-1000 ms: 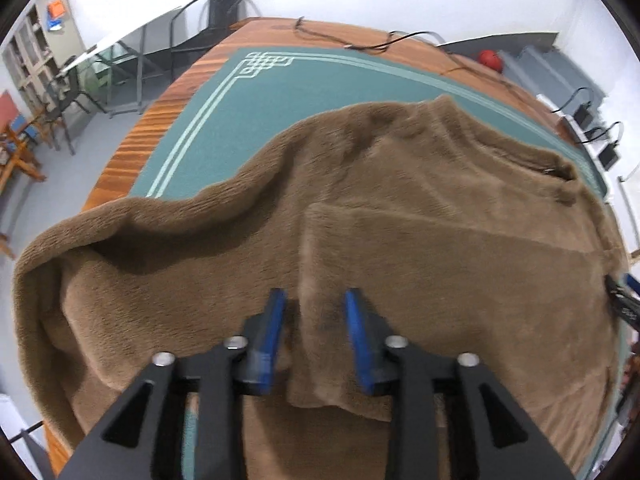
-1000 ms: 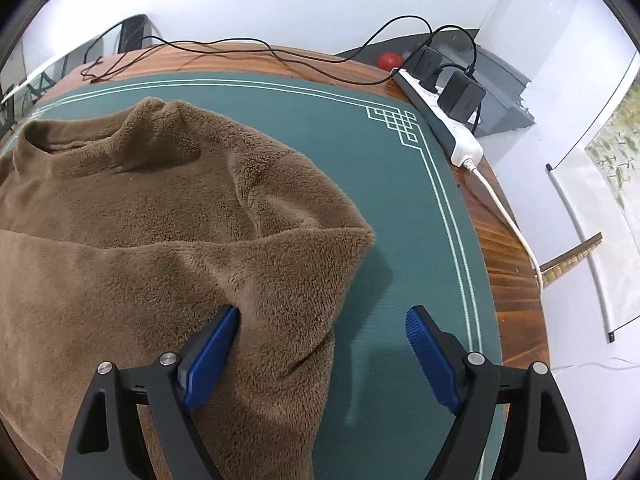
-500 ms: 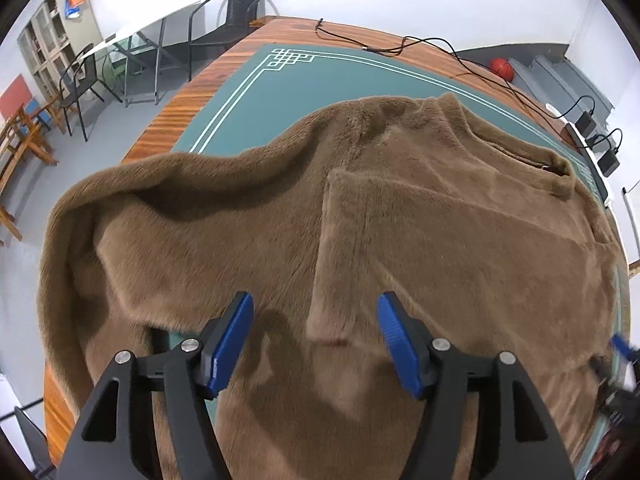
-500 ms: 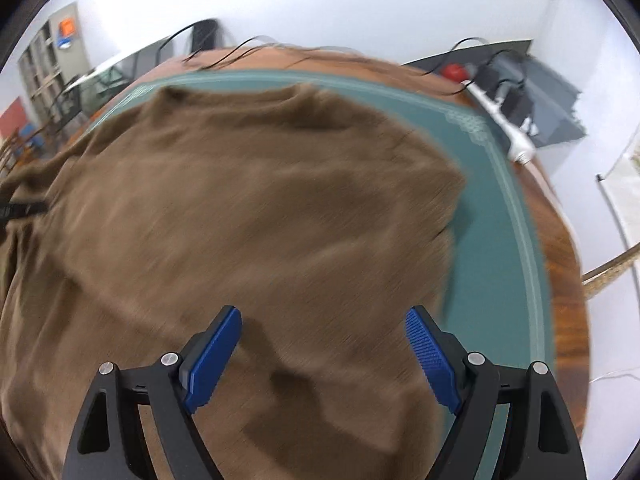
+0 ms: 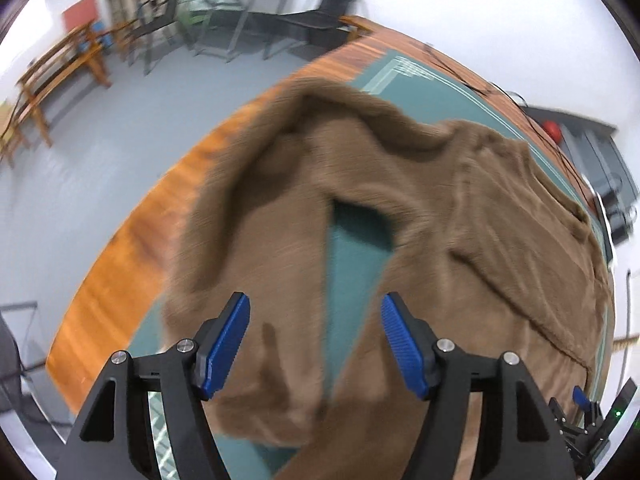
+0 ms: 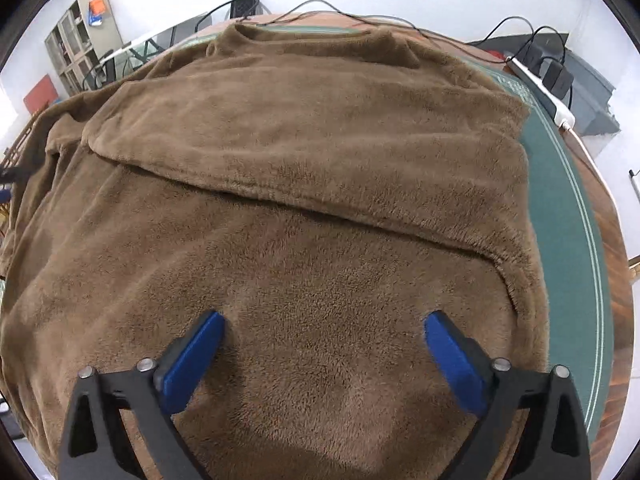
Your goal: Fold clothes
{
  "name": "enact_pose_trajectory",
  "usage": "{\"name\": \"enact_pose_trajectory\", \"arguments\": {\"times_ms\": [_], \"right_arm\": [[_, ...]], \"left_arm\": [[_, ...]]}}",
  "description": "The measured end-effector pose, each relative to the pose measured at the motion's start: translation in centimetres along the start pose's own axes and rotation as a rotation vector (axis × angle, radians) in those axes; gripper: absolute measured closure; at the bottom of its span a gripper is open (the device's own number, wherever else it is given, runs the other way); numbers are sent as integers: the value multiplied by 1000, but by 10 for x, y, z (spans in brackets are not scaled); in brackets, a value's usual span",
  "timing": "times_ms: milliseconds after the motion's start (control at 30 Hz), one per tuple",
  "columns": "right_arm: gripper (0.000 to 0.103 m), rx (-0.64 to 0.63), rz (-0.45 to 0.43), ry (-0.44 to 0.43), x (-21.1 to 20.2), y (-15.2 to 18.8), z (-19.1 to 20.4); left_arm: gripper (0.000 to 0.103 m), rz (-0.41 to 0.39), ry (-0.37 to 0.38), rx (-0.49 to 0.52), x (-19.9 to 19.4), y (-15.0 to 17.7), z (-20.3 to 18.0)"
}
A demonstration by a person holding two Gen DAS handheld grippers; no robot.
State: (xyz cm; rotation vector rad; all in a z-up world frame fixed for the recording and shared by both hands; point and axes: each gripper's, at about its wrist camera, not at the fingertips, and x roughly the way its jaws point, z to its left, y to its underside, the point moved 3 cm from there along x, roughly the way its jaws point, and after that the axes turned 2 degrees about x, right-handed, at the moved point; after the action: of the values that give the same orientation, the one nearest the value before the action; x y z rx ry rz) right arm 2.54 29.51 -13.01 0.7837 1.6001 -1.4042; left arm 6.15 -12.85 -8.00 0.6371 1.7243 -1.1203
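A brown fleece sweater (image 6: 320, 168) lies spread on the green mat (image 6: 568, 216), collar at the far side, one sleeve folded across its chest. My right gripper (image 6: 324, 320) hovers over the lower body of the sweater; its jaws are opening wide and grip nothing. The left wrist view is blurred. There the other sleeve (image 5: 256, 240) runs toward the table's left edge, with a wedge of green mat (image 5: 352, 256) between it and the body. My left gripper (image 5: 314, 304) is above that sleeve, its jaws opening with no cloth pinched. The right gripper (image 5: 580, 400) shows at the lower right.
The round wooden table's rim (image 5: 132, 248) drops to grey floor on the left, with chairs (image 5: 224, 20) and wooden benches (image 5: 52, 76) beyond. A white power strip (image 6: 540, 88) with plugs and black cables (image 6: 320, 6) lies along the far right edge. A red ball (image 5: 554, 130) sits nearby.
The left gripper let go of the folded sleeve, opened and swung left over the other sleeve. The right gripper moved left from the sweater's right edge over its body and spread wider.
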Motion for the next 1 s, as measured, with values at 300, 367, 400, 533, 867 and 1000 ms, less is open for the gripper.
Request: {"name": "enact_pose_trajectory", "arguments": {"times_ms": [300, 367, 400, 533, 867, 1000], "right_arm": [[1, -2, -119, 0, -2, 14, 1], [1, -1, -127, 0, -1, 13, 2], [1, -1, -130, 0, -1, 13, 2], [1, 0, -142, -1, 0, 10, 0], [1, 2, -150, -1, -4, 15, 2], [1, 2, -151, -1, -4, 15, 1]], "left_arm": [[30, -37, -19, -143, -13, 24, 76], [31, -35, -12, -172, -6, 27, 85], [30, -30, -2, -184, -2, 28, 89], [31, 2, 64, -208, 16, 32, 90], [64, 50, 99, -196, 35, 39, 77], [87, 60, 122, -196, 34, 38, 77]]}}
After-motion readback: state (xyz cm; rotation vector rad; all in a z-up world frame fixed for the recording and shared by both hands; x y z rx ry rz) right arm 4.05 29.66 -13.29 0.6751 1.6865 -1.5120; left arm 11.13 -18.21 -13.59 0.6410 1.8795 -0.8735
